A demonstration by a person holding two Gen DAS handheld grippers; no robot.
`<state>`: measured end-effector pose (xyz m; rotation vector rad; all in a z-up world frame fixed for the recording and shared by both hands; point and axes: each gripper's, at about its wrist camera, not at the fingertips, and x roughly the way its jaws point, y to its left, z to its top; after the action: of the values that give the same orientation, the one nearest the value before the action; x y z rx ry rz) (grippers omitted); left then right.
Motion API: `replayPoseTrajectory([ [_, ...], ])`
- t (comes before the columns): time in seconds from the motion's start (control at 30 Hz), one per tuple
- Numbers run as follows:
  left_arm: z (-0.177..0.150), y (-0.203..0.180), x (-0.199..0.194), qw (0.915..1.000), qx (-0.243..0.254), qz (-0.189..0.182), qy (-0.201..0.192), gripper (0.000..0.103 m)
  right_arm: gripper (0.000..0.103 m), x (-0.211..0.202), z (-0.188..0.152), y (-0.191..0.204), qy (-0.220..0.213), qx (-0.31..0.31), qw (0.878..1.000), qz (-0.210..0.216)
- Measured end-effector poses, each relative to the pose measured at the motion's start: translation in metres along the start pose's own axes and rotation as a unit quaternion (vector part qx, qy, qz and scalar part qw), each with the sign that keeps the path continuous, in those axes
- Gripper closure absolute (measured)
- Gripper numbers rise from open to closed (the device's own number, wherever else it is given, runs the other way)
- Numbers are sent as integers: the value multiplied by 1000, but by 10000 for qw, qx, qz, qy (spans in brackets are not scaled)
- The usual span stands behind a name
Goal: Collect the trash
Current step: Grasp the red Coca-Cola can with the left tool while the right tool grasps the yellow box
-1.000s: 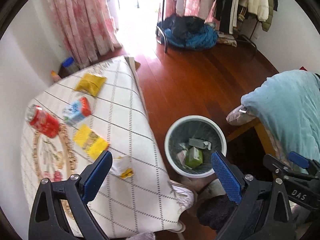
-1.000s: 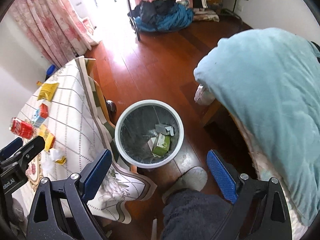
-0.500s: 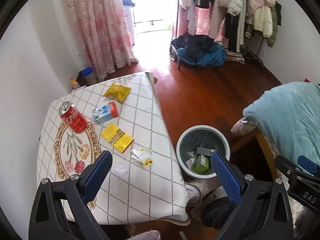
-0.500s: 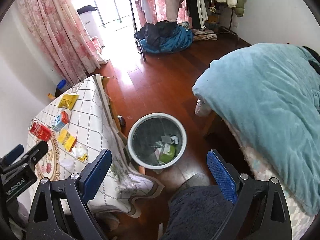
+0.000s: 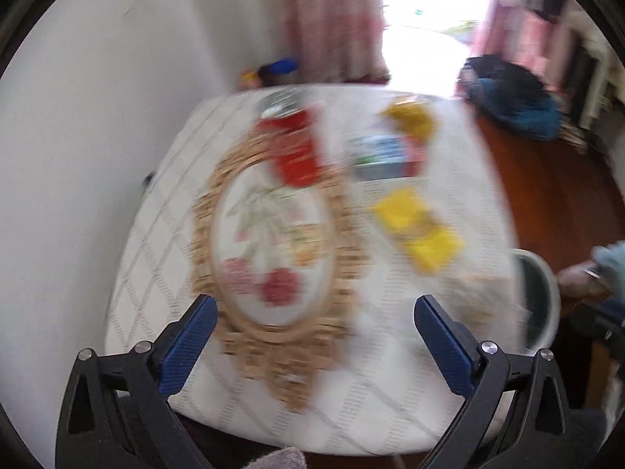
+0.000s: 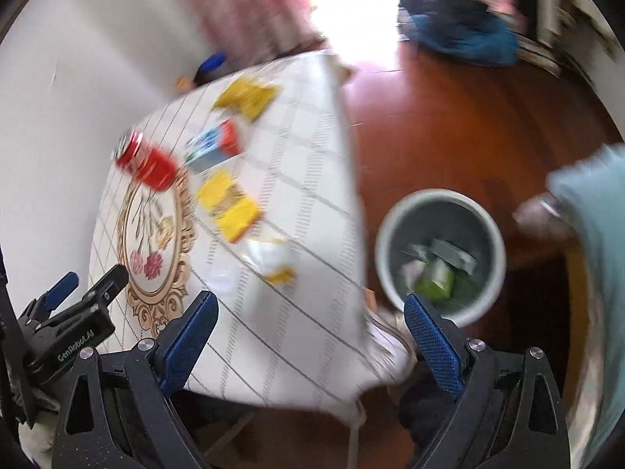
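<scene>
White walls, a pink flowered curtain point(image 5: 332, 19) and a reddish wood floor point(image 6: 449, 117) frame a small table point(image 5: 175, 203) draped in a white checked cloth with an oval flower design at its middle. Both views are smeared by motion blur, so fine detail is lost.

On the cloth lie 5 pieces of trash. A red can point(image 5: 297, 148) lies on its side at the far edge of the oval design. Just right of it sits a small blue, white and red carton point(image 5: 386, 152). Beyond the carton lies a yellow packet point(image 5: 410, 117), and nearer the camera a second yellow wrapper point(image 5: 418, 230). A crumpled white wrapper point(image 6: 269, 258) with a yellow bit rests closest to the table's front edge.

A round white bin point(image 6: 439, 254) stands on the floor just right of the table, already holding a green box and grey scraps. A light blue blanket point(image 6: 597, 211) shows at the right edge.

The left gripper point(image 5: 314, 336) hovers above the near part of the table, its blue pads spread wide with nothing between them. The right gripper point(image 6: 308, 332) hangs over the table's corner, jaws likewise wide apart and empty, with the bin beyond its right pad.
</scene>
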<state>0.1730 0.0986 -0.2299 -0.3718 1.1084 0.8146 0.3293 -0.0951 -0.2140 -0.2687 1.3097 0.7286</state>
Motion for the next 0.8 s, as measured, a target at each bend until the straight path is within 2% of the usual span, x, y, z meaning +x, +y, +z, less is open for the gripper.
replayPoseTrajectory([
  [0.07,2,29,25,9993,-219,247,195,0,6,36,24,34,242,-440,9987,14],
  [0.13,2,49,44,9977,-377,439,341,0,6,69,42,59,461,-714,9962,-195],
  [0.23,3,72,69,9950,-620,512,585,0,6,111,62,81,722,-1009,9919,-288],
  [0.37,3,81,93,9929,-691,540,798,0,6,154,80,97,964,-1162,9879,-357],
  [0.5,4,80,106,9925,-623,526,907,0,6,178,88,114,1044,-1299,9855,-331],
  [0.67,4,73,113,9925,-589,455,965,0,21,190,90,132,900,-1657,9798,-661],
  [0.7,4,72,114,9926,-580,445,966,0,27,190,89,134,854,-1715,9788,-719],
  [0.73,5,71,115,9927,-575,431,972,0,39,187,88,136,759,-1795,9784,-685],
  [0.8,6,67,115,9927,-566,389,989,0,40,186,84,139,755,-1879,9767,-712],
])
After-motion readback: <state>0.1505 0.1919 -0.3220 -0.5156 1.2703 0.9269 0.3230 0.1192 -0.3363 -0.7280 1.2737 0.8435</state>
